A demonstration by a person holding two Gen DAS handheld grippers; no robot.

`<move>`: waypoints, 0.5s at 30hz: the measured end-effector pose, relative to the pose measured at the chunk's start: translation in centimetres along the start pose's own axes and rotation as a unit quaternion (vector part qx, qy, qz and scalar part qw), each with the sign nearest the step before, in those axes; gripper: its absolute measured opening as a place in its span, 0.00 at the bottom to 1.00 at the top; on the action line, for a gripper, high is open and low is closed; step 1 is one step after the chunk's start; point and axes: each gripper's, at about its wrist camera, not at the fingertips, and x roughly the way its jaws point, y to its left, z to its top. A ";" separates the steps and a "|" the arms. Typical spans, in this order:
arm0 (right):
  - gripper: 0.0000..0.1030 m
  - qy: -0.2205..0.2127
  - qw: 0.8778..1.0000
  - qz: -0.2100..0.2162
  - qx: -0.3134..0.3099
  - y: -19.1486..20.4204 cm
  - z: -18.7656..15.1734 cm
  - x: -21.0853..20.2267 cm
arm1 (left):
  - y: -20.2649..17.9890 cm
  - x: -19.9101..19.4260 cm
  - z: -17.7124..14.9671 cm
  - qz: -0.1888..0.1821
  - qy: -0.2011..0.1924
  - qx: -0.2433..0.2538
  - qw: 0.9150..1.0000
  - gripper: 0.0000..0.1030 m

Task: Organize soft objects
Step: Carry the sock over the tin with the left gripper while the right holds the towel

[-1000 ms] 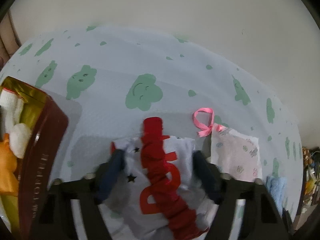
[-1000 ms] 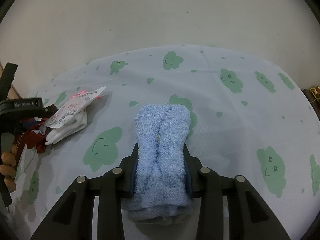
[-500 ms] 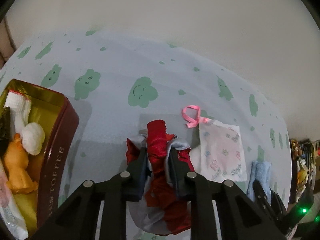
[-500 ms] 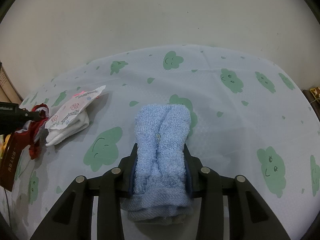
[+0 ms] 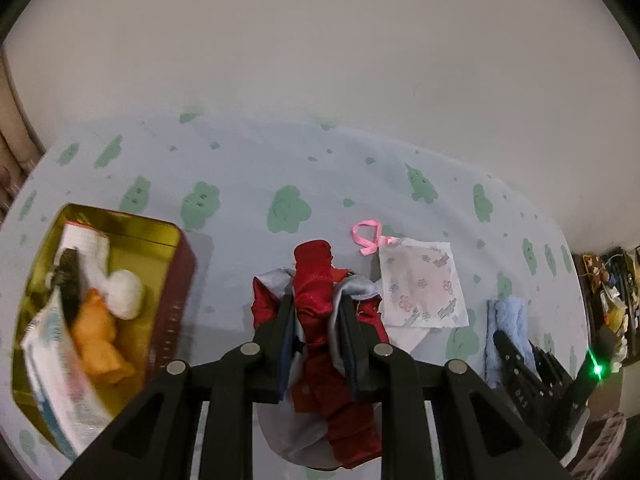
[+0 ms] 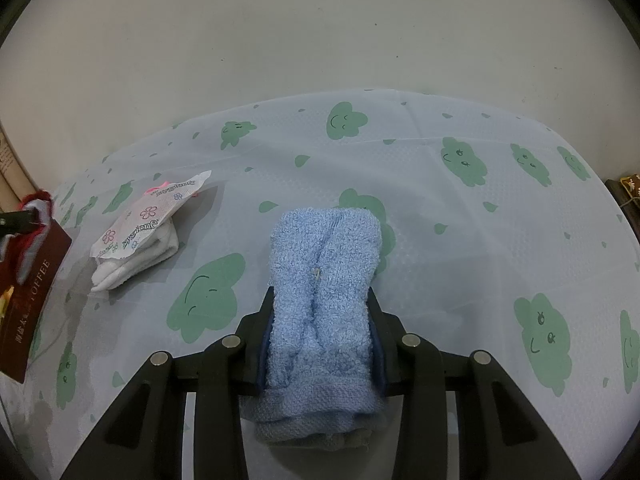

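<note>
Left gripper [image 5: 316, 316] angled steeply down, jaws clamped tight on a bunched red and grey satin cloth [image 5: 314, 300]; cloth looks lifted clear of the table, loose end hanging below the fingers. Right gripper [image 6: 320, 320] also pitched down, jaws squeezed on a folded light blue terry towel [image 6: 324, 264] that lies on the tablecloth [image 6: 460, 220].

To the left of the held cloth sits an open maroon toffee tin [image 5: 176, 292], gold inside, rounded corners. In it: white rolled socks [image 5: 124, 288], something orange and soft [image 5: 100, 332], a dark strip and a printed packet, blurred, can't tell more.

Just right of the cloth, a flat white floral-print packet [image 5: 420, 284] with a pink ribbon [image 5: 368, 236] at its corner, lying on folded white fabric [image 6: 132, 260]. The packet sits between the red cloth and the blue towel, near both.

Tablecloth pale blue, dimpled plastic look, green smiling clouds. Plain off-white wall [image 6: 320, 32] behind. Clutter at the far right edge, too small to tell.
</note>
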 end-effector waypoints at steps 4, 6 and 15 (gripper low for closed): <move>0.36 0.000 1.000 0.000 0.000 0.0 0.0 0.0 | 0.9 -1.6 0.2 0.009 0.002 0.010 1.000 0.20; 0.36 0.000 1.000 0.000 0.000 0.0 0.0 0.0 | 1.7 -2.7 0.4 0.015 -0.002 0.010 1.000 0.20; 0.36 0.000 1.000 0.000 0.000 0.0 0.0 0.0 | 6.6 -6.4 1.8 0.064 -0.030 0.006 0.997 0.20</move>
